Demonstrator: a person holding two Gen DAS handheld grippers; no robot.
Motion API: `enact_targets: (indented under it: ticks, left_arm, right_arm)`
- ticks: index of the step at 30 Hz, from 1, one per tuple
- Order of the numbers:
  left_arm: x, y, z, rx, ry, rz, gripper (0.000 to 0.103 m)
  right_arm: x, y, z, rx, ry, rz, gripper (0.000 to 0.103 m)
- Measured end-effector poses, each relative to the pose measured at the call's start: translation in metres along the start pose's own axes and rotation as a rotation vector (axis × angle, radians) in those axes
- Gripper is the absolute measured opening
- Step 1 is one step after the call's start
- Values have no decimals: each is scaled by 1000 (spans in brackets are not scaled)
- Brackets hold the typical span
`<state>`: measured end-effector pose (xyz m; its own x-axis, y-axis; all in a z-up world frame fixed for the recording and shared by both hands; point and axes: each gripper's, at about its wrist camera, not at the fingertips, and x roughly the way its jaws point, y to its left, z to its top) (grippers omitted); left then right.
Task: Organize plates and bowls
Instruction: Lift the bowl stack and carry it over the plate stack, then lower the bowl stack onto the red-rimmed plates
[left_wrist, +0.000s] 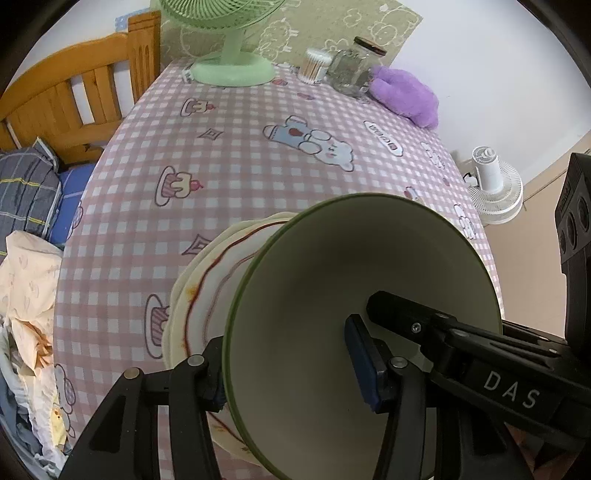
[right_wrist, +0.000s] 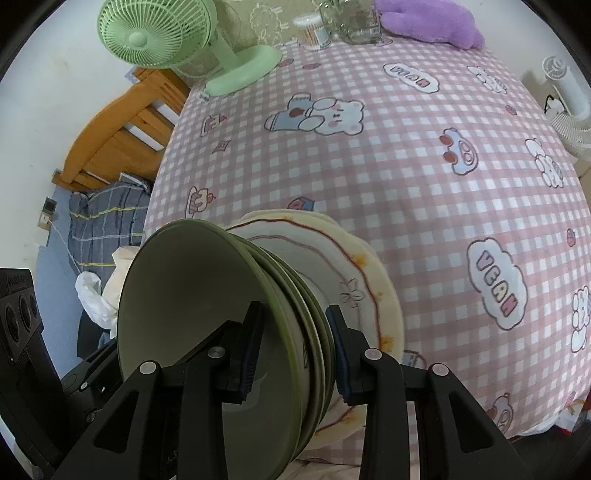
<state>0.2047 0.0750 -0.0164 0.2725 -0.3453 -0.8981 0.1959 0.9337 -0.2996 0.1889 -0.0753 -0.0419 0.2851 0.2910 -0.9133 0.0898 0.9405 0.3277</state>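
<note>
Both tools (right_wrist: 295, 347) steeply down, clamping bowls (right_wrist: 207, 314)

Left claw (left_wrist: 291, 373): angled steeply downward, jaws partly apart and clamped across the near left rim of the stacked bowls (left_wrist: 354, 314); one blue pad (left_wrist: 364, 369) inside, the other outside. Right claw (right_wrist: 295, 350): likewise pitched steeply down, jaws closed onto the near right rims, pads (right_wrist: 341, 363) pressing both sides. Each claw's black body appears in the other's view.
</note>
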Motion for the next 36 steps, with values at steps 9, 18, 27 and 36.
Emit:
enact_targets:
  ticks: [9,18,27,36]
  left_arm:
    - [3,9,1,15,8,9,52]
    - [2,5,0,47,-7,47,60]
    - [-11,6,-8,97,-45,150,80]
    - [-45,-15,-16,102,-176,230,81]
  right_arm:
    - [11,10,-1,18,14,-12,37]
    - [8,8,-6,40,8,-18,38]
    - [-5,14,-17,-7,-51,-104,46]
    - [-42,11,-25,-50,-166,-126,63]
